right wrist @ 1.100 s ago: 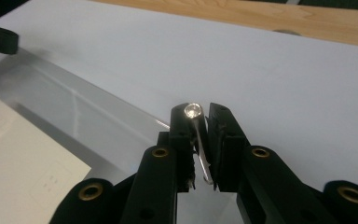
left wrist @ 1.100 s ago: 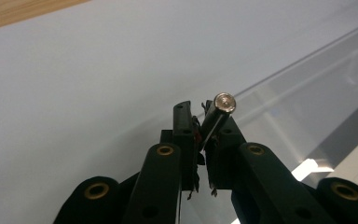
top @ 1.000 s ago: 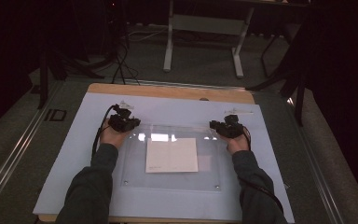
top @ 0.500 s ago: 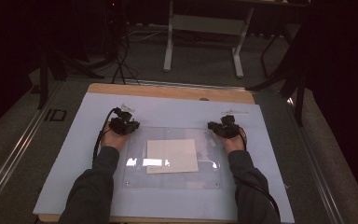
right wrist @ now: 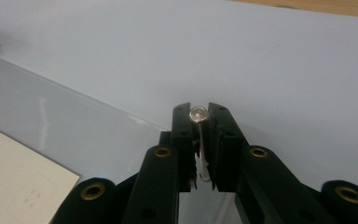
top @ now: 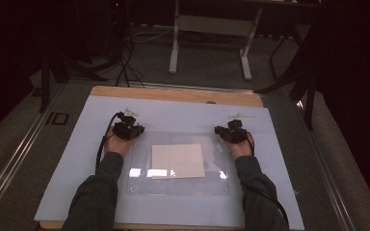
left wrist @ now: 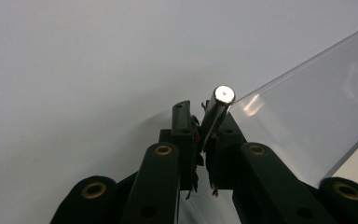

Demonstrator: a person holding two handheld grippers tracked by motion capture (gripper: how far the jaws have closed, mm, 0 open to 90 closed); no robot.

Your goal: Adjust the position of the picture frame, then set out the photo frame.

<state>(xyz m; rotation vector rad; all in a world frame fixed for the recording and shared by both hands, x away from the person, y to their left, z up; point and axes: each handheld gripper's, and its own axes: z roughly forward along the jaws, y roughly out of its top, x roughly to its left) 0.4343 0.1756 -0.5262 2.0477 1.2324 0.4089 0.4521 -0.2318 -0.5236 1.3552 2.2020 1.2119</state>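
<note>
The left claw [left wrist: 200, 140] is clamped on a small metal peg [left wrist: 219, 105] at the far left corner of a clear plastic sheet [top: 178, 180], and the right claw [right wrist: 199, 140] pinches a like peg [right wrist: 198, 115] at the sheet's far right corner. The sheet lies flat over a cream paper square [top: 177, 160] between the two hands. All rests on a pale blue mat [top: 77, 159] covering the wooden worktop [top: 173, 94], with dark floor, cables and a white frame's legs [top: 209, 43] beyond.

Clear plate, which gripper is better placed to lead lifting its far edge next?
Probably the right gripper: its metal pin sits straight between the jaw tips, while the left gripper grips a tilted pin that leans sideways.
</note>
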